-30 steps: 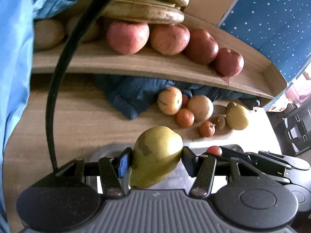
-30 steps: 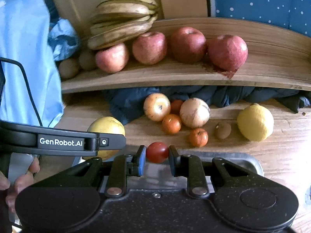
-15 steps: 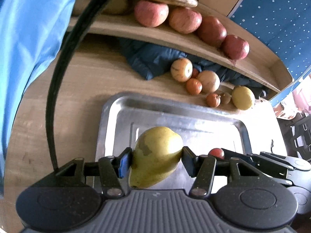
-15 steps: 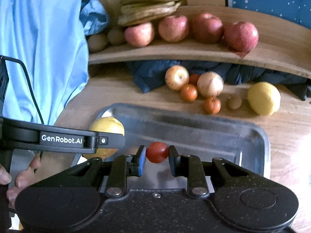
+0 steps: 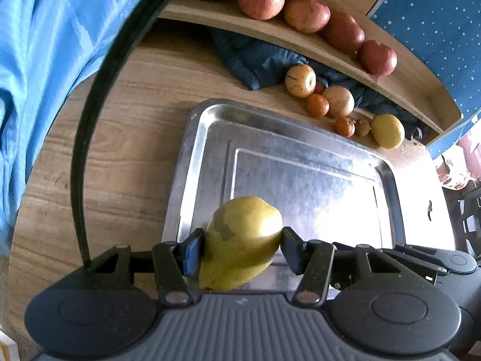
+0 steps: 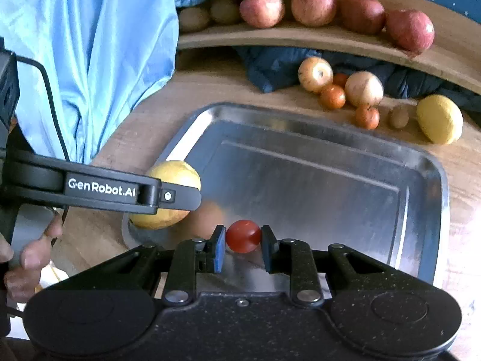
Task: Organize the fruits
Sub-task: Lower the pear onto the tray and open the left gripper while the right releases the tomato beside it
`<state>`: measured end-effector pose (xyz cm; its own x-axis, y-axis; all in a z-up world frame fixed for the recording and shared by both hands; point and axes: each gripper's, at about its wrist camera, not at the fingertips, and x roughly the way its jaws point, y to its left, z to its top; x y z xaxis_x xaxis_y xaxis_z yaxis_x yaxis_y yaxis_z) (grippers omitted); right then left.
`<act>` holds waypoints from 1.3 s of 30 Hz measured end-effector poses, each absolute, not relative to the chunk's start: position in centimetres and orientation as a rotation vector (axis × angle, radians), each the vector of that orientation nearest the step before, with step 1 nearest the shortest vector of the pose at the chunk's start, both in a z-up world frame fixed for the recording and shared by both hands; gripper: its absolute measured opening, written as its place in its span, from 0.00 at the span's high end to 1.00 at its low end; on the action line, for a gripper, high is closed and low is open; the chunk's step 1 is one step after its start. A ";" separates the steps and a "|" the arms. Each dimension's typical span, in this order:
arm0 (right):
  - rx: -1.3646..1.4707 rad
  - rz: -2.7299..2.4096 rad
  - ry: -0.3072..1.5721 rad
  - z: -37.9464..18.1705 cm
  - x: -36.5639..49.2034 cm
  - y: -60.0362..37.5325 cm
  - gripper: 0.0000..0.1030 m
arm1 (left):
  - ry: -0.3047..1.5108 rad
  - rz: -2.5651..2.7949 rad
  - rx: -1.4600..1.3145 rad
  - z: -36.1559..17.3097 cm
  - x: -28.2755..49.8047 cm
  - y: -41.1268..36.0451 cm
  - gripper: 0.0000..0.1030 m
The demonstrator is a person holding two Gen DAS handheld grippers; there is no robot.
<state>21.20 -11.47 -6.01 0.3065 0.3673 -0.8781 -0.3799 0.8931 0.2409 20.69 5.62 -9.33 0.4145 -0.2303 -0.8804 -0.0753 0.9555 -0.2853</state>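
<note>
Two fruits gripped above tray (image 6: 433, 210): pear (image 5: 240, 240), tomato (image 6: 243, 236)

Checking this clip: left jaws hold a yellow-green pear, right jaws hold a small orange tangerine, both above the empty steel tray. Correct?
Not quite. The right gripper holds a small red tomato, not a tangerine, as the right wrist view shows. The yellow-green pear in the left gripper and the empty steel tray are right.

One pear (image 5: 240, 240); one tomato (image 6: 243, 236); four red apples (image 6: 262, 10) (shelf); one tray (image 6: 330, 138).

Both wrist cams above tray (image 5: 300, 162)
</note>
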 end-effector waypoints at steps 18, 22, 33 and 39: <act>0.003 0.489 1.191 -6.9 19.4 -12.7 0.74 | 1.148 -0.076 -0.269 -9.1 19.9 4.7 0.42; 0.004 0.489 1.189 -7.0 19.3 -13.0 0.71 | 1.148 -0.067 -0.264 -9.0 19.8 4.4 0.42; -0.004 0.498 1.166 -6.3 18.7 -13.6 0.58 | 1.118 -0.058 -0.272 -8.4 18.9 4.3 0.36; -0.005 0.507 1.134 -5.4 18.0 -13.8 0.40 | 1.094 -0.039 -0.271 -7.5 17.6 4.5 0.21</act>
